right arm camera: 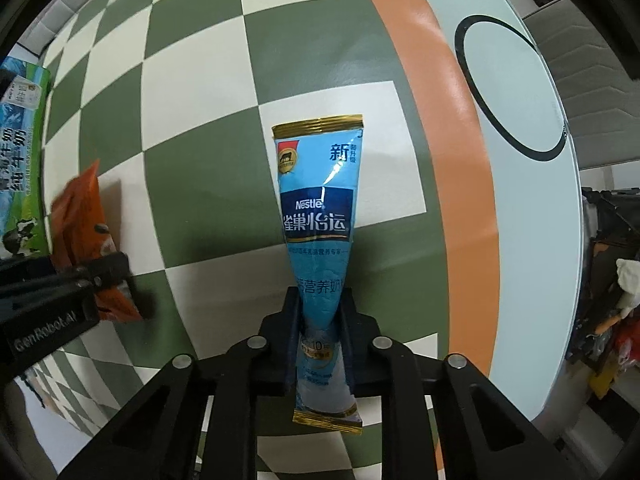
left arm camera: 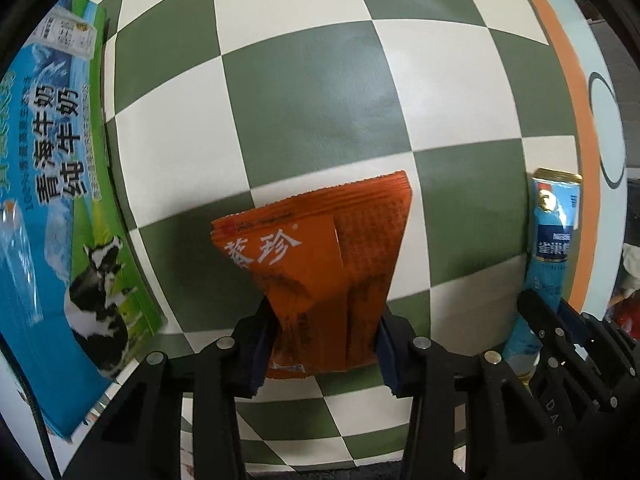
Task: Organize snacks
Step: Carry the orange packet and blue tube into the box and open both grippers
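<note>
To the left gripper's [left arm camera: 324,336] left lies a blue and green milk carton [left arm camera: 60,208] on the checkered tablecloth [left arm camera: 320,92]. The left gripper itself clamps an orange snack packet [left arm camera: 320,264] between its pads, the packet sticking out ahead of the fingers. To its right, the right gripper [right arm camera: 320,340] is pinched tight on a blue Nestle sachet [right arm camera: 320,208], squeezing it at the waist, with gold-edged ends fanning out ahead and behind.
</note>
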The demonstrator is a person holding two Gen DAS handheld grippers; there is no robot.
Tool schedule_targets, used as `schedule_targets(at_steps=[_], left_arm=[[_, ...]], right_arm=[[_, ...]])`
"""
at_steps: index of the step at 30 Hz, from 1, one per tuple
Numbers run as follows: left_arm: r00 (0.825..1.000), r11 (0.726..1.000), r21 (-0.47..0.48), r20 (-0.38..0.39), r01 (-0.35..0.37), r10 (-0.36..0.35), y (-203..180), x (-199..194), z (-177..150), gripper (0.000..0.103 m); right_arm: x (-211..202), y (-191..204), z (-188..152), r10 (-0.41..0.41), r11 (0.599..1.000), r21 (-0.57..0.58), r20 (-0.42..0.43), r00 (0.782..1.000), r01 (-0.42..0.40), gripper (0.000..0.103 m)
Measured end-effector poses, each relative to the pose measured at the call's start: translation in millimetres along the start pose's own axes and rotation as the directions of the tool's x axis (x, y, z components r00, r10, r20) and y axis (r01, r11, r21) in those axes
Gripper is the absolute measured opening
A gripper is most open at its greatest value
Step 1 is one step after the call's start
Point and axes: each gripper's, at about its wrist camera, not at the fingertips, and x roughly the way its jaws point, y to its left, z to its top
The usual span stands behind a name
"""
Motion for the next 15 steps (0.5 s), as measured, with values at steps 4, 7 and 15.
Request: schedule_targets(at_steps=[4, 7, 15], left_arm=[[0.999, 1.000, 0.000, 0.020, 0.025, -0.025, -0.9, -10.0, -13.9, 0.040], [0.997, 0.998, 0.003, 0.051, 0.055, -0.055, 4.0, -25.6, -27.3, 0.040], [0.972, 0.989, 0.016, 0.185, 0.144, -0.144, 31.2, -100.3, -69.8, 0.040]], right_arm=[[-10.4, -0.7, -10.2, 0.042, 0.999, 0.004, 0.020, 0.999, -0.042, 0.017], [-27.1, 0.5, -15.1, 0.084, 0.996, 0.007, 0.038, 0.996, -0.084, 0.017], [-96.6, 10.8, -24.4, 0.201, 0.979, -0.048, 0.115, 0.973, -0.196, 0.016]])
